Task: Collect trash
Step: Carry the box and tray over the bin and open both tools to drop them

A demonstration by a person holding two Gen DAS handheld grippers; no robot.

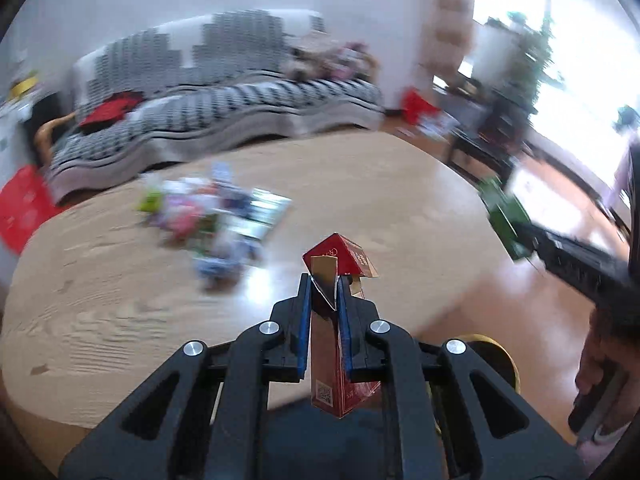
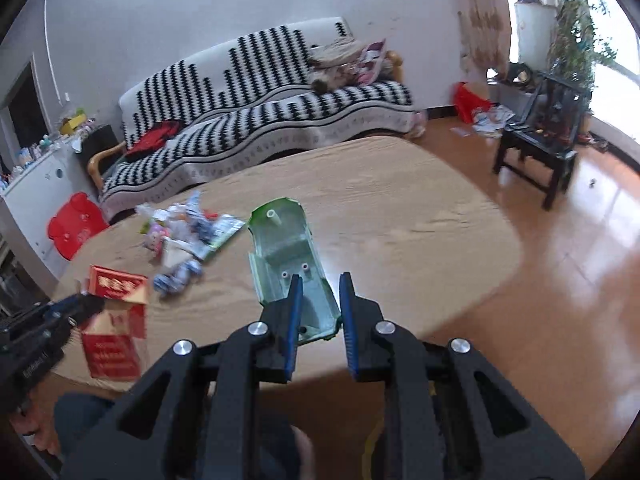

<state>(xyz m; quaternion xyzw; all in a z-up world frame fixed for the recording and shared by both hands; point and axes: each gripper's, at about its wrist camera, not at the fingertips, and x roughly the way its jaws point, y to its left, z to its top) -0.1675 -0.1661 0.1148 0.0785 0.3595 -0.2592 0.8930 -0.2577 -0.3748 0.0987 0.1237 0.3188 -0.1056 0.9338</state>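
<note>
My left gripper is shut on a red cigarette box, which stands upright between the blue pads above the near edge of the wooden table. The right wrist view shows the same box at the lower left, in the left gripper. My right gripper is shut on the near end of a translucent green plastic tray, held clear of the table. In the left wrist view that green tray sticks out of the right gripper. A pile of wrappers lies on the table's far left.
A black-and-white patterned sofa runs behind the table. A black side table stands on the shiny floor at right, with a red bag and plants beyond. At left are a white cabinet and a red stool. A yellow rim shows below the table edge.
</note>
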